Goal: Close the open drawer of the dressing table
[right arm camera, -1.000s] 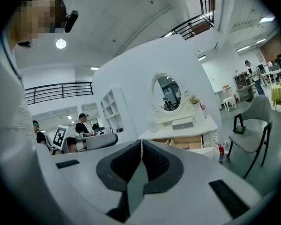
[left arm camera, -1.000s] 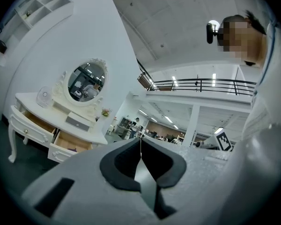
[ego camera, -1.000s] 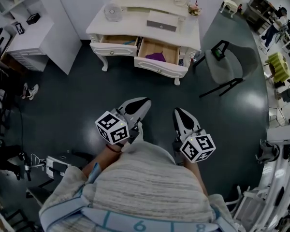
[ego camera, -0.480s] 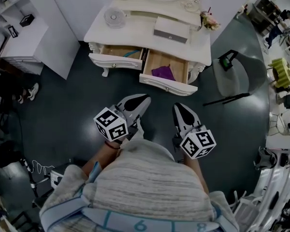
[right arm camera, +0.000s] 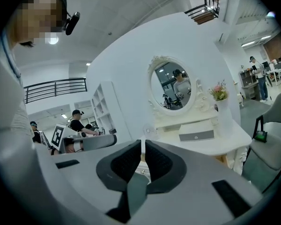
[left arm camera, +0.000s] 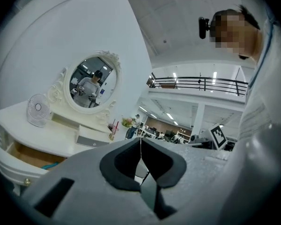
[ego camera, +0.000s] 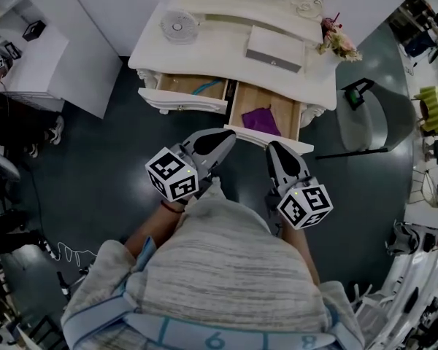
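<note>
The further-out drawer (ego camera: 301, 145), with a purple cloth (ego camera: 261, 119) inside, juts from the dressing table (ego camera: 226, 49) straight ahead of you, its front running left to right. Your right gripper (ego camera: 275, 150) is just short of that front's middle, and your left gripper (ego camera: 225, 137) is at its left end. Both pairs of fingers are pressed together, empty.
</note>
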`<state>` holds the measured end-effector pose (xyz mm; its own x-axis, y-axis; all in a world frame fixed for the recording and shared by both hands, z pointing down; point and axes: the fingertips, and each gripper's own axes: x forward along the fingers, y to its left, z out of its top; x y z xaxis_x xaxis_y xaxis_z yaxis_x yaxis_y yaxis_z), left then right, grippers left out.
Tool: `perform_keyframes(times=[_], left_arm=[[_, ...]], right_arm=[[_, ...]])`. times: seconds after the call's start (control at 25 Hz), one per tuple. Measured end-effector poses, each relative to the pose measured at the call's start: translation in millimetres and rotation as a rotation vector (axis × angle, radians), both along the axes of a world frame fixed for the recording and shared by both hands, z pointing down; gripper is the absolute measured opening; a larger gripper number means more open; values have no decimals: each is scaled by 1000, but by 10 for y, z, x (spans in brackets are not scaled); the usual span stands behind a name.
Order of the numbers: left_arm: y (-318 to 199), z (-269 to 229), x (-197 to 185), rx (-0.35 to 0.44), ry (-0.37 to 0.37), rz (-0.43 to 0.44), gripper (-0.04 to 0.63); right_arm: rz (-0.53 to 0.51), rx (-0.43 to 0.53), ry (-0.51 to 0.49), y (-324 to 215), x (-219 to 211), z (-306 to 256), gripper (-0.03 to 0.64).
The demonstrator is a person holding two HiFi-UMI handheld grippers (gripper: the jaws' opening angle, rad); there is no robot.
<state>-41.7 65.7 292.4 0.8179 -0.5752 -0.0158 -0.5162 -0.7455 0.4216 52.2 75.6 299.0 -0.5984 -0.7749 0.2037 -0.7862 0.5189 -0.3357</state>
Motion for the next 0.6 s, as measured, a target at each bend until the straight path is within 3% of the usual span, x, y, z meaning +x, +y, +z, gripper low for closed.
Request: perform_keyframes(times=[0.6], left_arm=[[-743, 670, -595, -88, -133, -128, 15]], right_arm=[[-56, -32, 46, -805, -308, 490, 12]])
